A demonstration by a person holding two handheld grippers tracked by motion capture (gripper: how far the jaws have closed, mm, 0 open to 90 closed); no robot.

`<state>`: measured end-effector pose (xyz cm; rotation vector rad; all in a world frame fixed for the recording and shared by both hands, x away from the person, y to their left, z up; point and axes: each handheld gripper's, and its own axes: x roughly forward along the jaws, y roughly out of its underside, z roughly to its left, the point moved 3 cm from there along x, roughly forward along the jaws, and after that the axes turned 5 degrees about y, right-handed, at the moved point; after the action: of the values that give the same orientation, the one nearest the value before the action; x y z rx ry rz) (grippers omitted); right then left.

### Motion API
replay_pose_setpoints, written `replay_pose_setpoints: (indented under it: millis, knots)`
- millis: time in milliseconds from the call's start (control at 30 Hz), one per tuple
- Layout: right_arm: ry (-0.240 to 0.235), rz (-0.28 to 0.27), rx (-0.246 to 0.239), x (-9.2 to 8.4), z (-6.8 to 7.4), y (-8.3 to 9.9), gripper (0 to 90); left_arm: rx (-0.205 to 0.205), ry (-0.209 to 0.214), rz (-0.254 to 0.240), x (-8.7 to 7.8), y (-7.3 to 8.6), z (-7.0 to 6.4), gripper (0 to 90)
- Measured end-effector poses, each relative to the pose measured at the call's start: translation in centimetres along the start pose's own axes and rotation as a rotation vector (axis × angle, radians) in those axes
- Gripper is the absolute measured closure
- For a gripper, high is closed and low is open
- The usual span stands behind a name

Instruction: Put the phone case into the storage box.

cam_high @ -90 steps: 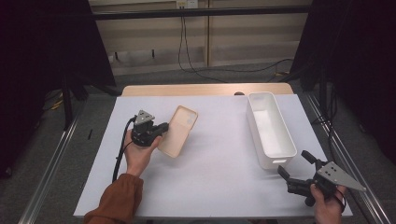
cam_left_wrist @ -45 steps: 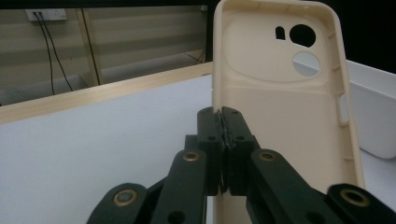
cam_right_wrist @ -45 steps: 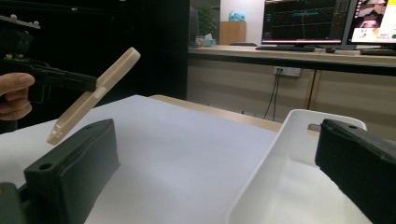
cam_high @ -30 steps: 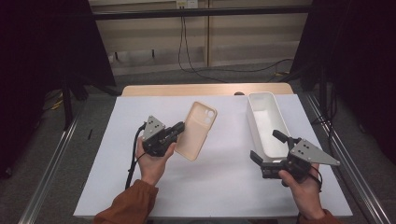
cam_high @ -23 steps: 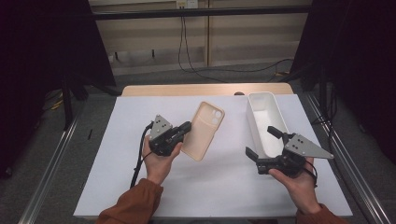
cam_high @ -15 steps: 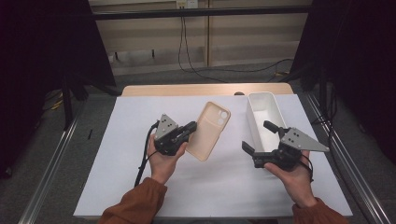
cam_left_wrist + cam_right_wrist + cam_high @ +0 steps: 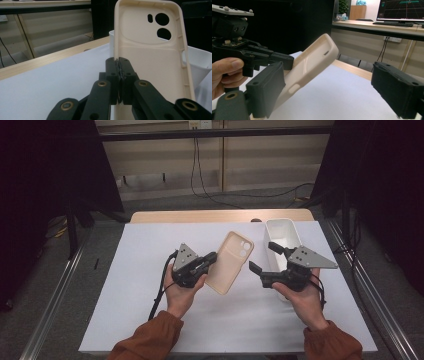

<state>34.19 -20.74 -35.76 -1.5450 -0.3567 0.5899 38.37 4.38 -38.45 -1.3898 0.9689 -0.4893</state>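
A beige phone case (image 7: 230,262) hangs tilted above the white table cover, camera holes at its far end. My left gripper (image 7: 212,260) is shut on its left rim; in the left gripper view the pads (image 7: 119,61) pinch the case (image 7: 150,57) edge. My right gripper (image 7: 262,256) points left at the case from beside the bin, jaws wide apart. They have just been closing a little, with nothing between them. In the right gripper view the case (image 7: 312,62) slants just beyond the near jaw, with my left gripper (image 7: 262,53) behind it.
A long white bin (image 7: 282,232) stands on the right of the white cover (image 7: 150,320), close behind my right hand. A strip of wooden tabletop (image 7: 200,216) runs along the far edge. Metal rails flank the table.
My left gripper has carried the case to the right, toward the middle. My right gripper has come up from the front right corner to the case's right side.
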Motion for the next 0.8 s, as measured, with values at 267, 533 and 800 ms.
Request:
replay_pose_setpoints:
  millis: [267, 533, 800]
  knots:
    - [-0.018, 0.01, 0.005, 1.4, 0.2, 0.0, 18.1, 0.001, 0.003, -0.001, 0.0, 0.0, -0.1, 87.7]
    - [-0.035, 0.027, 0.012, 2.0, 0.2, 0.3, 26.7, 0.009, 0.005, -0.012, -0.3, -0.2, -0.4, 87.7]
    - [-0.04, 0.044, 0.029, 2.4, 0.1, 0.6, 39.5, 0.023, 0.014, -0.011, -0.1, -0.1, -0.9, 87.7]
